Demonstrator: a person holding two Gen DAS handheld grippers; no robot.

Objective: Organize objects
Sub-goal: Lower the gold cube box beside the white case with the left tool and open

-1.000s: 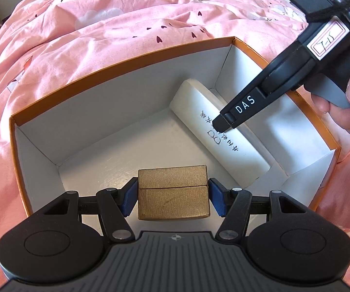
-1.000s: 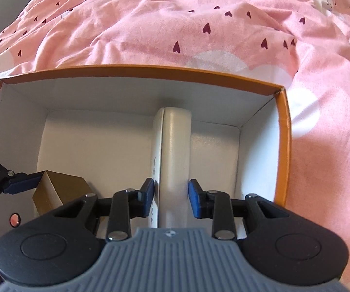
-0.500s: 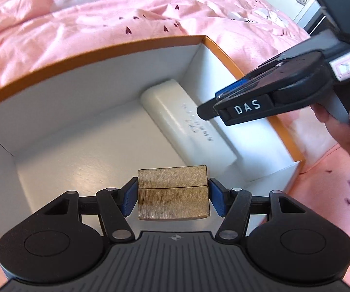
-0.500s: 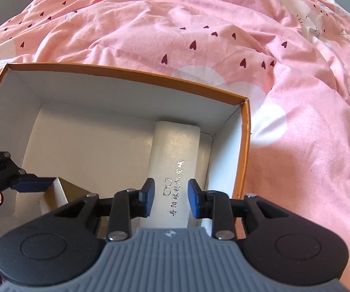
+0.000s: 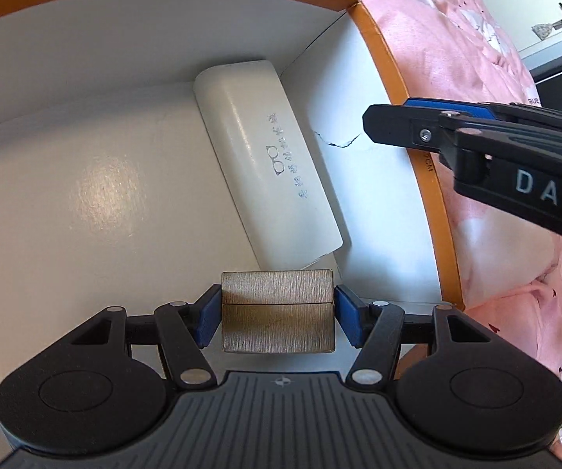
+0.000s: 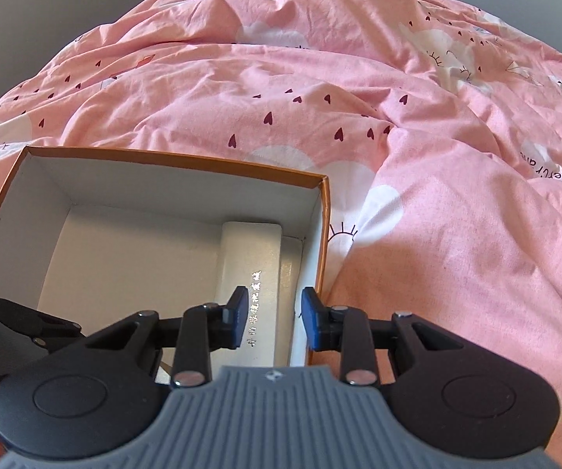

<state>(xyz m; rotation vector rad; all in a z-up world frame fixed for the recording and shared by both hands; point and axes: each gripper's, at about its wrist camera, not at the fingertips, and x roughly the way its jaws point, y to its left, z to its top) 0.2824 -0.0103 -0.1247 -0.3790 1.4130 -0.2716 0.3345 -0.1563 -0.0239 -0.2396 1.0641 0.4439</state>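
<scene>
My left gripper (image 5: 277,314) is shut on a small gold box (image 5: 277,312) and holds it low inside an orange-rimmed white cardboard box (image 5: 394,66), near its front right corner. A white glasses case (image 5: 265,164) with printed characters lies along the box's right wall. It also shows in the right wrist view (image 6: 251,273). My right gripper (image 6: 274,322) is open and empty, raised above the box's right rim (image 6: 322,242); it shows from the side in the left wrist view (image 5: 390,125). The left gripper's fingers (image 6: 31,318) show at the box's left.
The box rests on a rumpled pink duvet (image 6: 417,156) with dark hearts and white clouds, which surrounds it on all sides. A white shelf (image 5: 546,27) stands beyond the bed at the far right.
My right gripper has let go of the white glasses case, opened, and risen back out of the box. My left gripper has moved down and forward into the box with the gold box.
</scene>
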